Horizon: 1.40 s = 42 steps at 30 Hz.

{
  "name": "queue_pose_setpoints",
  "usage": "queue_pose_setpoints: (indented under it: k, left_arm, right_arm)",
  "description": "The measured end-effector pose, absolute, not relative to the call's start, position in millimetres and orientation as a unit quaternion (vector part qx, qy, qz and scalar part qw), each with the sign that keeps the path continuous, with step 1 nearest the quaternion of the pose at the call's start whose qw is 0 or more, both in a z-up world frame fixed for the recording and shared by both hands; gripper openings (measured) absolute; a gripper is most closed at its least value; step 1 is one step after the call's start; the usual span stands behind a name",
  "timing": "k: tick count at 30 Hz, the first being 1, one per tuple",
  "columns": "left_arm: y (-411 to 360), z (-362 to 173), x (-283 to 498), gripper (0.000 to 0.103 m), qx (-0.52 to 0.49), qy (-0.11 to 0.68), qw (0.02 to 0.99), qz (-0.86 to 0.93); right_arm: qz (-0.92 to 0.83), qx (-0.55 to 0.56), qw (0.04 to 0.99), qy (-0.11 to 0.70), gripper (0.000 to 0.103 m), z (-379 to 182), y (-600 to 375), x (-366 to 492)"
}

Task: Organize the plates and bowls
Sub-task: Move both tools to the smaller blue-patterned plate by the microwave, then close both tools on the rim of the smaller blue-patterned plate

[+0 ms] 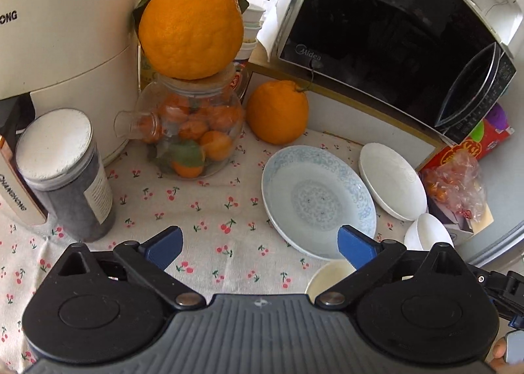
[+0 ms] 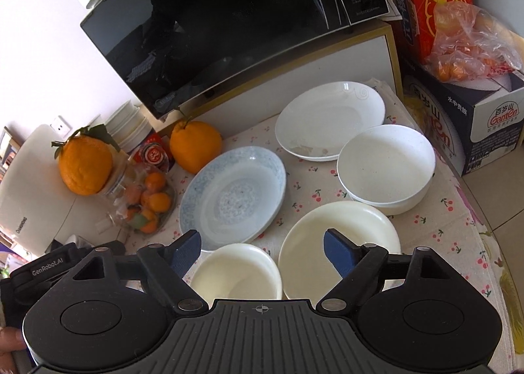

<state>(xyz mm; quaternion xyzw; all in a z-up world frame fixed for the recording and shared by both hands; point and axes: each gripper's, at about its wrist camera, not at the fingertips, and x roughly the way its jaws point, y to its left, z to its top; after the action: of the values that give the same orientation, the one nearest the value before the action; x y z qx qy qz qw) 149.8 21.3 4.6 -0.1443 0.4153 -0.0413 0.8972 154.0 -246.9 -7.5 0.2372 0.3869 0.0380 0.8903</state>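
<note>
On the cherry-print cloth (image 2: pixel 458 226), L to R: jar of small oranges (image 2: pixel 144 207) w/ a big orange (image 2: pixel 85 166) on top, blue plate (image 2: pixel 234 192) mid-table, small cream bowl (image 2: pixel 237 276) at the front edge, cream plate (image 2: pixel 340 243) beside it, white plate (image 2: pixel 329 120) at the back by the microwave (image 2: pixel 229 20), white bowl (image 2: pixel 386 166) near the R edge. Left gripper (image 1: pixel 260 248) wide open, empty, above bare cloth. Right gripper (image 2: pixel 262 251) wide open, empty, over the cream bowl and plate.
</note>
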Motion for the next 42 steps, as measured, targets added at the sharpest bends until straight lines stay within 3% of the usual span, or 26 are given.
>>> queue_pose_setpoints:
  k: [4,10,12,15,19,21,26,31,42]
  left_arm:
    - [15.6,-4.2,168.8,0.102,-0.146,0.423,0.894,-0.023]
    - [5.7,-16.5,195.2,0.092,-0.148,0.424,0.893,-0.031]
    - [-0.1,-21.3,203.8,0.08,-0.14,0.427,0.893,-0.036]
    - [-4.1,-32.7,213.8,0.065,-0.138,0.443,0.885,-0.038]
    - [-0.8,-45.6,225.7,0.057,-0.139,0.458,0.877,-0.03]
    - [0.1,-49.3,229.8,0.053,-0.142,0.46,0.876,-0.027]
    - [-2.3,-56.4,237.0,0.048,-0.138,0.464,0.874,-0.031]
    - [-4.2,-63.4,246.1,0.04,-0.134,0.468,0.873,-0.025]
    - [-12.6,-73.6,256.5,0.03,-0.115,0.463,0.878,-0.033]
  right_arm:
    - [0.034,0.24,0.884,0.399,0.084,-14.6,-247.9,176.5]
    - [0.042,0.242,0.883,0.401,0.084,-21.7,-240.6,202.8]
    - [0.042,0.24,0.883,0.401,0.083,-24.2,-235.8,212.6]
    - [0.044,0.238,0.88,0.408,0.072,-31.7,-230.8,228.4]
    - [0.039,0.239,0.871,0.427,0.048,-46.7,-228.4,245.8]
    - [0.033,0.233,0.87,0.434,0.043,-52.9,-227.0,252.4]
    - [0.015,0.223,0.869,0.442,0.04,-64.0,-225.6,264.0]
    - [0.003,0.207,0.866,0.454,0.027,-75.3,-222.7,272.7]
    - [-0.01,0.189,0.864,0.467,0.023,-92.5,-214.8,282.6]
